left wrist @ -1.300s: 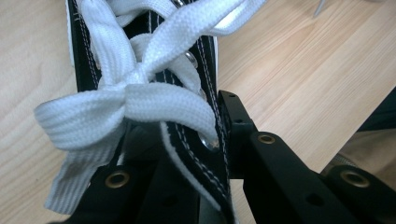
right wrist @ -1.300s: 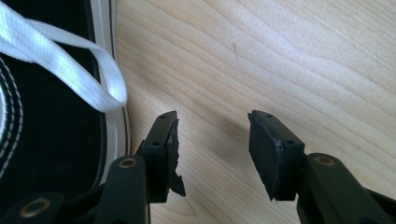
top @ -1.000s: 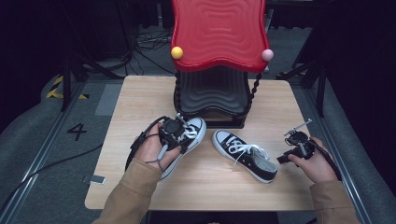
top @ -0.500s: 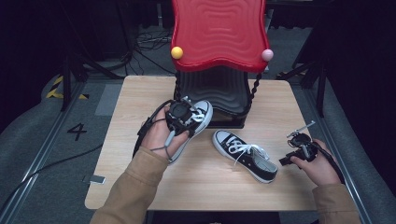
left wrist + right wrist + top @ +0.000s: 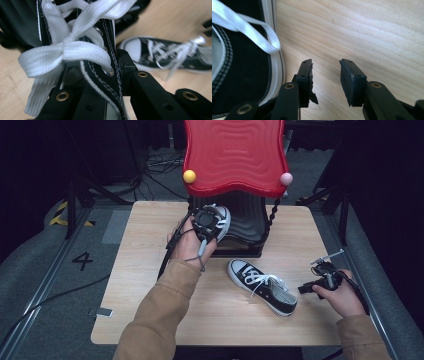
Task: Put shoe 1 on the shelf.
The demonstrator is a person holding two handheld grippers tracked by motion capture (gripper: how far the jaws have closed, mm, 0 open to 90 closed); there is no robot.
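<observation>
Left gripper (image 5: 207, 222) is up off the surface (image 5: 150, 270) at the back centre-left, right by the black base of the red wavy rack (image 5: 235, 155). Its fingers (image 5: 130, 67) are clamped on the side wall of the held sneaker (image 5: 220, 220), at the eyelet row; white lace bow sits just above the grip in the left gripper view. The held sneaker's white toe cap faces away from the person, toward the rack; exact tilt of its long axis is hard to read, since hand and gripper cover most of it.

Centre-right: second sneaker (image 5: 262, 286) lies flat on the surface, sole down. Long axis runs diagonally, with the white toe cap toward the back-left and the heel toward the front-right. Laces are loose over the tongue.

Right gripper (image 5: 320, 281) is low at the right edge of the surface, just beside the second sneaker's heel end, not touching it. Its fingers (image 5: 305, 75) are parted with a clear gap and nothing between them, bare wood below. The sneaker's sole edge and a lace loop (image 5: 265, 37) sit left of them in the right gripper view.
</observation>
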